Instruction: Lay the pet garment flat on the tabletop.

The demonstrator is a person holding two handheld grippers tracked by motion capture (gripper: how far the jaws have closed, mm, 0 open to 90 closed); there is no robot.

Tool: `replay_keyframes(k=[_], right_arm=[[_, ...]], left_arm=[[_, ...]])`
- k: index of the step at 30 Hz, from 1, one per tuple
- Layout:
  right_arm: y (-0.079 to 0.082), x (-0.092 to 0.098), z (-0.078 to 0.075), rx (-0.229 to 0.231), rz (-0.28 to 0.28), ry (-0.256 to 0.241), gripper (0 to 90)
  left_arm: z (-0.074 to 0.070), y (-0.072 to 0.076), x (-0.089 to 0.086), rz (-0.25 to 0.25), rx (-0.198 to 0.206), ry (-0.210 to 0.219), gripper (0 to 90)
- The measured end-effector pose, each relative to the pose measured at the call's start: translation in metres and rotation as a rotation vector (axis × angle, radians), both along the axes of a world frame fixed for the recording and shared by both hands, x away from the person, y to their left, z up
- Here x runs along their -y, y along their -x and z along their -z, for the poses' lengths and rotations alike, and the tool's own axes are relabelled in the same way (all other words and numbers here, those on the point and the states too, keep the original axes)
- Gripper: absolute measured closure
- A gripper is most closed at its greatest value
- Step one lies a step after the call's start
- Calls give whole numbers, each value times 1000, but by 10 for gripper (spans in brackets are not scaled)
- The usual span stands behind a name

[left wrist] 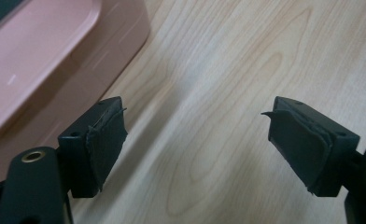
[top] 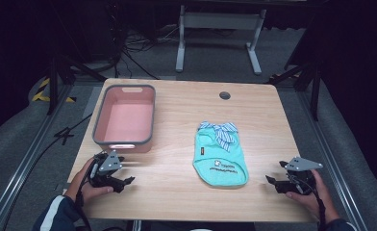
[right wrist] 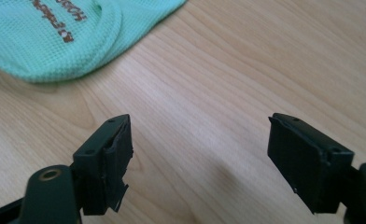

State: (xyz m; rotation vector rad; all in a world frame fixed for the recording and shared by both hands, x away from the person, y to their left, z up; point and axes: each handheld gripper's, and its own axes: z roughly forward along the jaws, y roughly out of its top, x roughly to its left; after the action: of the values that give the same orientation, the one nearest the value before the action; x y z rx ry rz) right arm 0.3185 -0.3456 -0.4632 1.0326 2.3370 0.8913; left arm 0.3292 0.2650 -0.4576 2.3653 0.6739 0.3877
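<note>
The wooden surface (top: 177,125) carries a pink bin (top: 125,118) with a grey rim at its left, empty inside. Right of centre lies a small mint-green garment (top: 220,156), flat, with a striped bow at its collar (the printed lettering is too small to read). The left claw (top: 121,183) rests near the bin's front wall, jaws wide and holding nothing; the right claw (top: 272,182) sits just right of the garment's hem, equally wide and empty. No grasp has begun, so this looks like the approach. Next, probably, the right claw must close on the hem's edge.
</note>
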Motion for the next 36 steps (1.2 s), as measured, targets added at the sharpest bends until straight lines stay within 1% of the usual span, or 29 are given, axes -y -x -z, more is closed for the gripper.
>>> replay_keyframes(k=[1, 2, 3, 4, 5, 6, 7, 8, 9, 11, 12, 13, 14, 16, 22, 36], right_arm=[[2, 3, 3, -5, 12, -12, 226], [3, 8, 7, -20, 27, -27, 226], [3, 8, 7, -20, 27, -27, 226], [5, 12, 11, -32, 36, -40, 223], [6, 14, 13, -37, 37, -47, 220], [6, 14, 13, -37, 37, -47, 220], [7, 16, 14, -37, 51, -59, 216], [7, 17, 15, -37, 57, -65, 214], [7, 17, 15, -37, 57, -65, 214], [8, 19, 18, -43, 64, -72, 207], [8, 20, 19, -42, 61, -87, 206], [8, 21, 21, -43, 63, -106, 201], [8, 23, 24, -46, 76, -133, 192], [9, 23, 24, -43, 77, -132, 185], [8, 22, 24, -46, 83, -135, 182], [9, 22, 24, -46, 96, -133, 170]], left_arm=[[0, 1, -3, -3, -4, 3, 194], [3, 1, -10, -15, -18, 14, 194], [3, 1, -10, -15, -18, 14, 195], [6, 1, -18, -28, -37, 27, 199], [8, 1, -21, -36, -47, 32, 201], [8, 1, -21, -36, -47, 32, 200], [13, 3, -26, -48, -67, 37, 201], [15, 3, -28, -51, -76, 27, 201], [15, 3, -28, -51, -76, 27, 195], [20, 6, -33, -74, -93, 72, 189], [21, 6, -35, -81, -85, 82, 185], [24, 8, -38, -94, -75, 108, 180], [24, 9, -39, -98, -68, 112, 179], [25, 10, -38, -118, -63, 113, 164], [25, 11, -38, -131, -61, 113, 160], [25, 11, -37, -138, -58, 110, 158]])
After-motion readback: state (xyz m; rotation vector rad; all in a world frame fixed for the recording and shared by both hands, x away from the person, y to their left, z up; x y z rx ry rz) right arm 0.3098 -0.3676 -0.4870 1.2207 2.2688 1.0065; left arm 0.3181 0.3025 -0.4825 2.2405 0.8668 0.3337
